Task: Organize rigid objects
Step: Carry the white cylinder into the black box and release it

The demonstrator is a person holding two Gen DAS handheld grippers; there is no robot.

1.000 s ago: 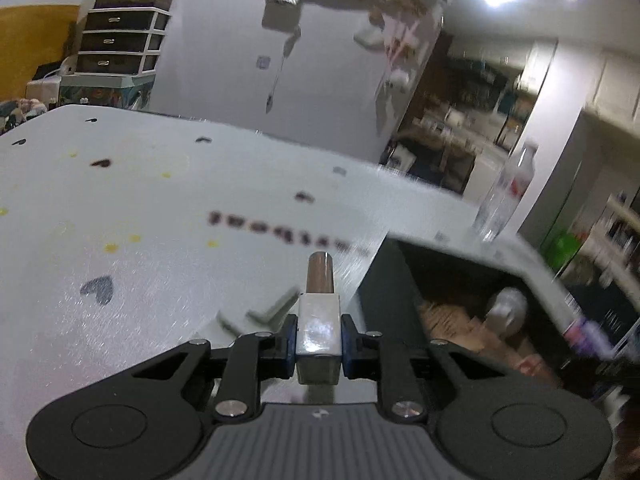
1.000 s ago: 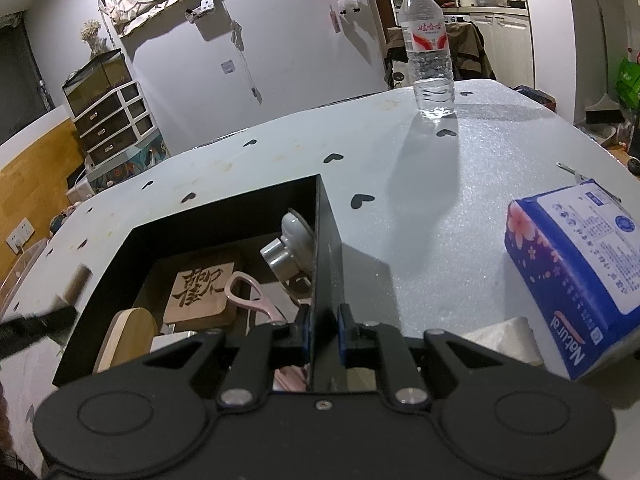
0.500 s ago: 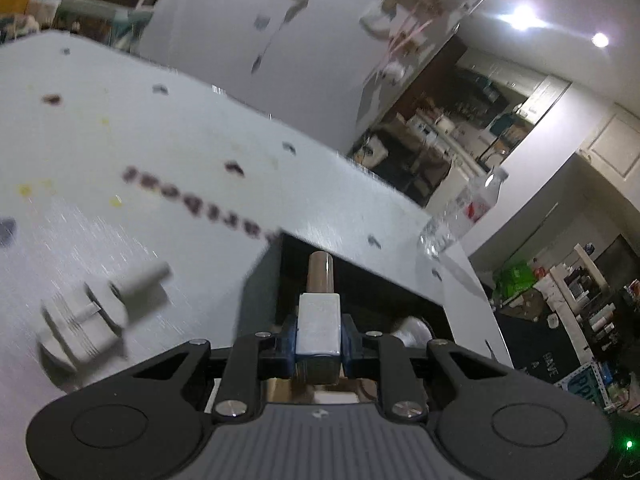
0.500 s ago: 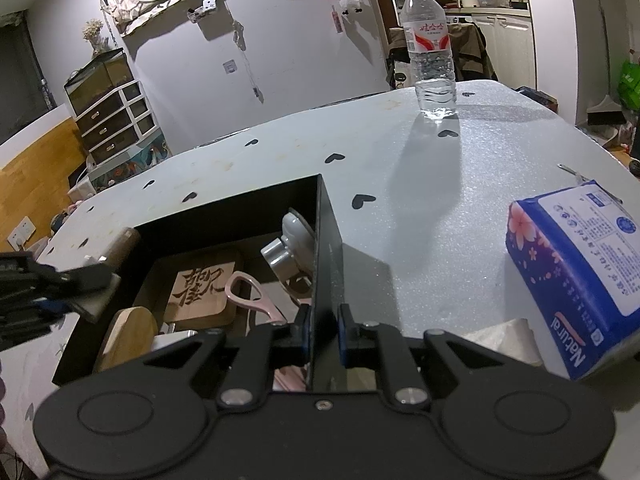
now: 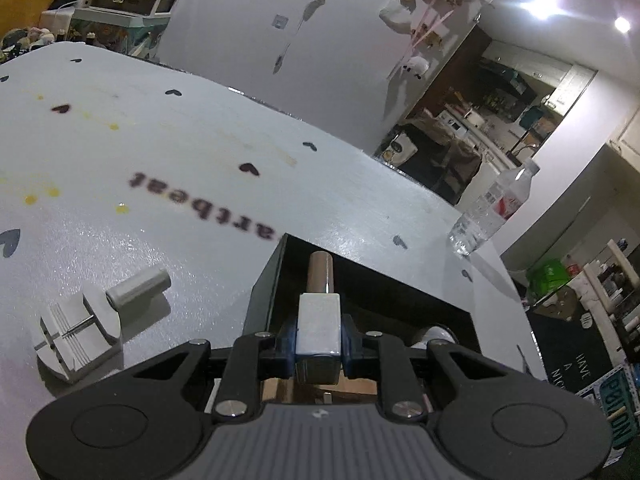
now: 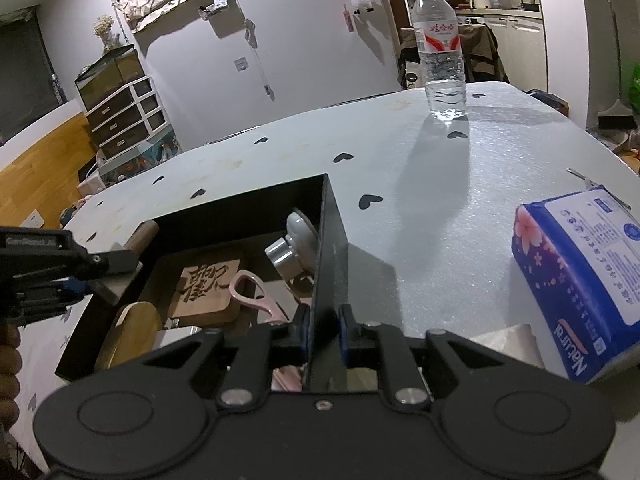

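Observation:
My left gripper (image 5: 319, 340) is shut on a white block with a brown cylinder tip (image 5: 320, 312). It hangs over the left edge of the open black box (image 5: 264, 292). In the right wrist view the left gripper (image 6: 80, 276) comes in from the left, and the held tool's brown tip (image 6: 140, 238) reaches over the box rim. My right gripper (image 6: 323, 324) is shut on the box's right wall (image 6: 330, 264). Inside lie a carved wooden block (image 6: 208, 284), a pink bottle opener (image 6: 252, 294), a silver and white round piece (image 6: 296, 240) and a rounded wooden item (image 6: 132, 324).
A white plastic press tool (image 5: 80, 332) lies on the heart-print table (image 5: 160, 152) left of the box. A water bottle (image 6: 440, 48) stands at the far side. A blue tissue pack (image 6: 580, 272) lies right of the box. A hand (image 6: 8, 360) shows at the left edge.
The left gripper carried the white and brown tool rightward from above the table to above the box's left edge. The right gripper kept still on the box wall.

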